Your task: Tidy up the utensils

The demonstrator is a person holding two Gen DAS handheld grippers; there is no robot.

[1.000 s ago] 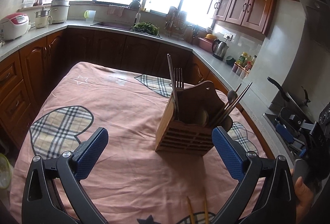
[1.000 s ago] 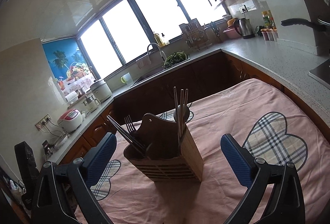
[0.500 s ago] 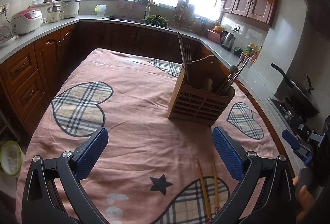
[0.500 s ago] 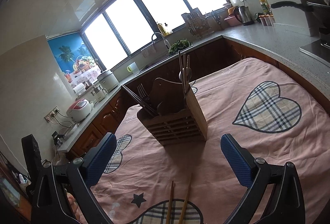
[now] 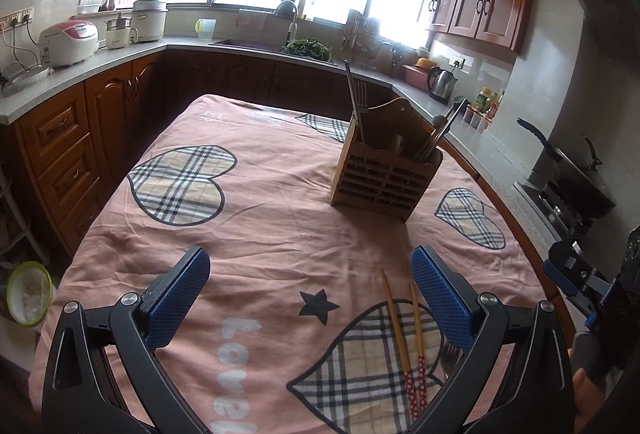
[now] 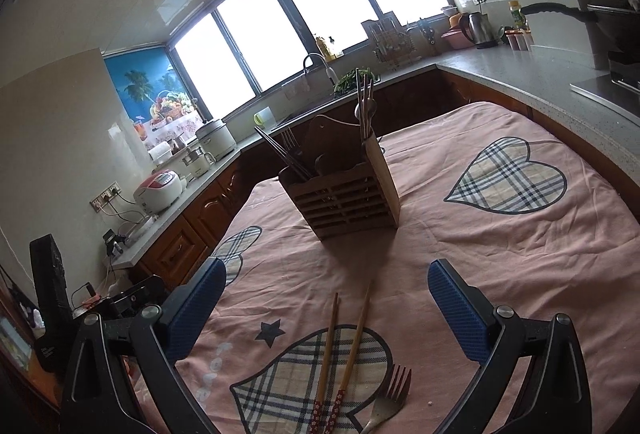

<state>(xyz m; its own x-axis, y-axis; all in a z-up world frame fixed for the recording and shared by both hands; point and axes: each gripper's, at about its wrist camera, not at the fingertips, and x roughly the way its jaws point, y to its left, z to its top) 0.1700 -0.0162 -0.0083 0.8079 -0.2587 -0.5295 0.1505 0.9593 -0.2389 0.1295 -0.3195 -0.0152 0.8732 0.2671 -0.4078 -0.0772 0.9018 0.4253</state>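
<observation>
Both grippers, left [image 5: 310, 296] and right [image 6: 326, 308], were spread wide, holding nothing; chopsticks [image 6: 340, 358] and fork [image 6: 390, 396] lay near the wooden caddy [image 6: 344, 194].

chopsticks [image 6: 340, 350] pair, flat | fork [image 6: 390, 394] beside (tines up-table) | slatted wooden holder [image 6: 344, 194] upright, stocked

Both tools have backed away from the holder [image 5: 384, 170], revealing chopsticks [image 6: 340, 358].

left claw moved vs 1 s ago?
Yes. The left claw has pulled back from the utensil holder, which now sits farther off in the left wrist view; the chopsticks on the tablecloth now show in full.
</observation>
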